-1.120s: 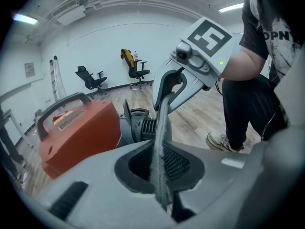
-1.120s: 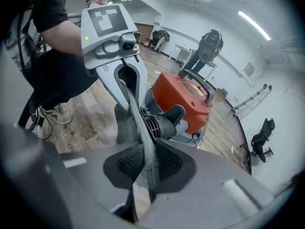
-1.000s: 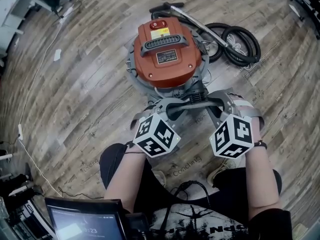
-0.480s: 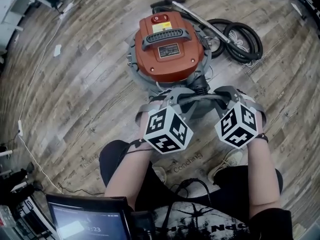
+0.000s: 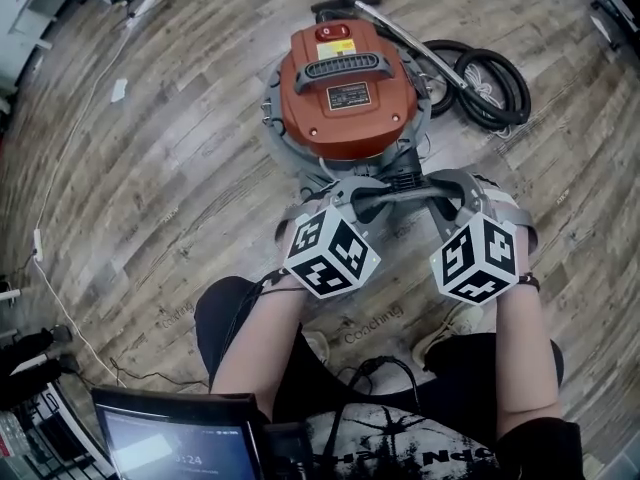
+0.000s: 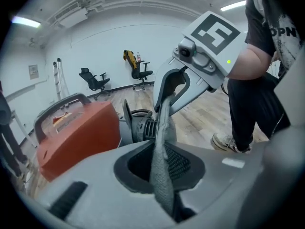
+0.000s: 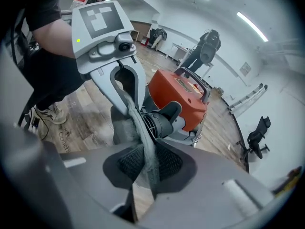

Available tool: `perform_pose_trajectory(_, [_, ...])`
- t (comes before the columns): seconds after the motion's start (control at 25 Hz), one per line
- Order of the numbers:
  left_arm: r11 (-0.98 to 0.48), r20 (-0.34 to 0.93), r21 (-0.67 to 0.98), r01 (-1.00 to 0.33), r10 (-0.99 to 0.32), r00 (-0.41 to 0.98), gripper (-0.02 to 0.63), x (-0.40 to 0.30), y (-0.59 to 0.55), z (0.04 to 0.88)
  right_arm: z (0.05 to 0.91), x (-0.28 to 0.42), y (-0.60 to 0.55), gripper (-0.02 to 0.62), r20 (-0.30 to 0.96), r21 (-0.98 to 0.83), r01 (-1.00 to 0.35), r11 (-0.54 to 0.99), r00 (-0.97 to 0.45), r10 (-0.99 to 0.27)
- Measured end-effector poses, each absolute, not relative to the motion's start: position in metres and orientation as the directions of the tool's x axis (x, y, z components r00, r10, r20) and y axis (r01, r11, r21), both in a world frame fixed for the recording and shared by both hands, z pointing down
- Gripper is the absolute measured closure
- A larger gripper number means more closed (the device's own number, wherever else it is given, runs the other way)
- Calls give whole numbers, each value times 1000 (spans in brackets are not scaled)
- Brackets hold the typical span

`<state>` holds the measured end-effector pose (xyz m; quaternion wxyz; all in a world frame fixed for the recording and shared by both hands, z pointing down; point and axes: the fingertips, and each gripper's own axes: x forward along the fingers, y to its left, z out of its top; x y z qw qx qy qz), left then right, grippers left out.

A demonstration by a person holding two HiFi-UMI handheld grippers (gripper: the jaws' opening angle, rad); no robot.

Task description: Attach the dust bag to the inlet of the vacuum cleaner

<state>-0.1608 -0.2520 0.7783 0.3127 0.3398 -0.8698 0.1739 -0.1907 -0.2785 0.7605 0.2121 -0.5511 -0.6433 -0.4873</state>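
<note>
Keep the dust bag (image 6: 164, 120) pinched taut between the just-tightened left hand-held gripper (image 6: 160, 165) and the clamped right hand-held gripper (image 7: 145, 165), pushing its mouth squarely onto the ribbed inlet (image 7: 162, 122).

1. The vacuum cleaner (image 5: 345, 93) stands directly ahead of both claws, blocking forward travel.
2. The coiled hose (image 5: 458, 73) crowds the floor (image 5: 170, 148) on its right.
3. To its left, bare floor lies open.
4. The dust bag (image 5: 388, 200) bridges the gap between the left claw (image 5: 322, 206) and the right claw (image 5: 455, 193).
</note>
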Motion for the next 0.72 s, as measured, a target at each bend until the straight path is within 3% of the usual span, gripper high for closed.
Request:
perform_pose_trajectory(0.36, [698,689,-152,-700,-433,-582,563,-171,-259,761,780,-200,-290,537,836,297,954,40,-280,472])
perform_pose_trajectory(0.72, [757,592,29,-652,-539,-599,566,-159,-253,775,761,-196,-274,531,788,418,908,-43,-339,513])
